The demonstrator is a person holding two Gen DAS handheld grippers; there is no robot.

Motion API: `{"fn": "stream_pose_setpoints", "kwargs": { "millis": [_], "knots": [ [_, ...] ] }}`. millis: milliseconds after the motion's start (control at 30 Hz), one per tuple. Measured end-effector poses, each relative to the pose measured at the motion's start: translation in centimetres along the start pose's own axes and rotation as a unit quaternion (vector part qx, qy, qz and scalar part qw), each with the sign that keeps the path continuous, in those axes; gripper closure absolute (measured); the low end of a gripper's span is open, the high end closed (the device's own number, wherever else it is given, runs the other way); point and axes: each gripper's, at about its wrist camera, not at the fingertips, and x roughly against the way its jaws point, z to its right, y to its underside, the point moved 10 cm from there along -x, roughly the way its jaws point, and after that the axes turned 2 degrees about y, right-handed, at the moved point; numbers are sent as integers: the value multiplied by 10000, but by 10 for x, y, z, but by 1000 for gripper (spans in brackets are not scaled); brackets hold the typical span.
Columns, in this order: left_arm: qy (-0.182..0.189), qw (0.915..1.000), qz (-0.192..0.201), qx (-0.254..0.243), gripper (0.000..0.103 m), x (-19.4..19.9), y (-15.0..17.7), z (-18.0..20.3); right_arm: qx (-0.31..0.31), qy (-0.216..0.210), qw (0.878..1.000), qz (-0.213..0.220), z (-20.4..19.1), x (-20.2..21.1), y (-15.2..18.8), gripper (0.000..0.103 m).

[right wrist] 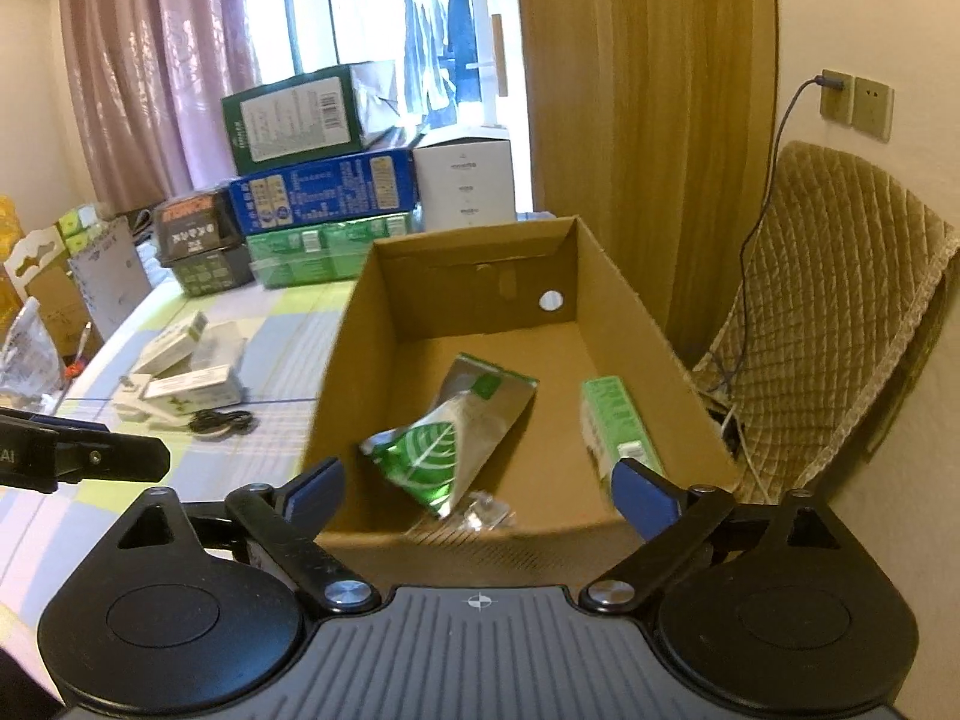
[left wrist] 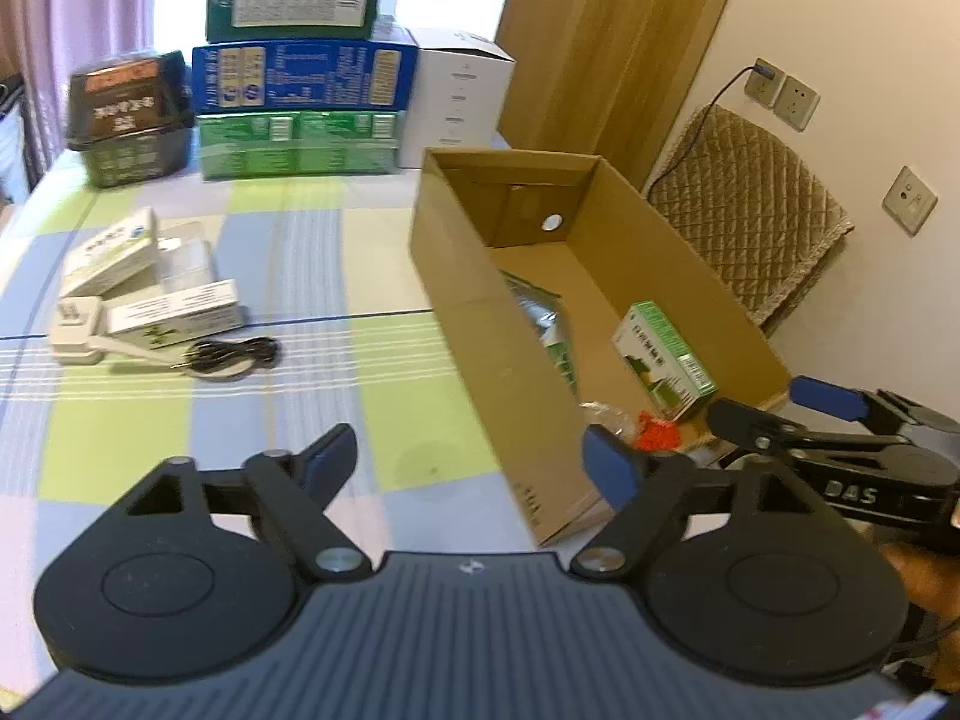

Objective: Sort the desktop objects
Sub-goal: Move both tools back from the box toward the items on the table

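An open cardboard box [left wrist: 474, 324] [right wrist: 636, 324] stands on the checked tablecloth. Inside lie a green-and-silver pouch [right wrist: 456, 438], a green carton [right wrist: 618, 426] [left wrist: 663, 357] and a small clear wrapper [right wrist: 480, 513]. On the cloth to the left sit several small white and green boxes [left wrist: 144, 282] [right wrist: 186, 360], a white charger [left wrist: 75, 330] and a black cable [left wrist: 234, 354] [right wrist: 222, 420]. My left gripper [left wrist: 474, 468] hovers open over the cloth by the box's near left corner. My right gripper [right wrist: 480, 495] is open at the box's near edge, holding nothing; it also shows as a right gripper [left wrist: 780, 408] beside the box.
Stacked large cartons [left wrist: 300, 84] [right wrist: 324, 192] and a white box [left wrist: 456, 96] line the far edge of the table. A padded chair [left wrist: 750, 210] [right wrist: 840, 312] stands by the wall right of the box. More clutter [right wrist: 54, 300] sits at the far left.
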Motion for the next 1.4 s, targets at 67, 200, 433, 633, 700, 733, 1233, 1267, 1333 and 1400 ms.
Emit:
{"fn": "stream_pose_setpoints", "kwargs": {
  "millis": [67,200,433,633,700,733,1233,1267,1333,1400],
  "knots": [
    [-89,10000,12,14,20,8,6,-6,-23,-27,10000,6,-8,7,4,6],
    [-303,9995,72,-24,13,24,16,-20,16,-114,9999,-30,-26,18,14,3],
    [-503,9985,168,134,4,50,35,-50,145,-236,9996,-105,-55,30,27,2],
    [-761,9962,225,360,1,71,52,-86,273,-375,9988,-170,-85,32,37,2],
    [-909,9946,266,421,1,81,57,-101,343,-444,9982,-190,-95,32,39,2],
    [-956,9940,276,458,1,84,59,-107,385,-481,9979,-204,-102,31,41,2],
    [-1188,9921,172,358,2,108,79,-169,845,-830,9921,-417,-154,13,57,2],
    [-1200,9922,140,301,2,107,79,-170,862,-850,9917,-435,-156,11,58,2],
    [-1214,9924,58,197,2,104,80,-174,884,-876,9911,-465,-158,9,59,2],
    [-1223,9924,0,128,2,101,80,-176,919,-899,9904,-508,-160,6,61,2]
  ]
}}
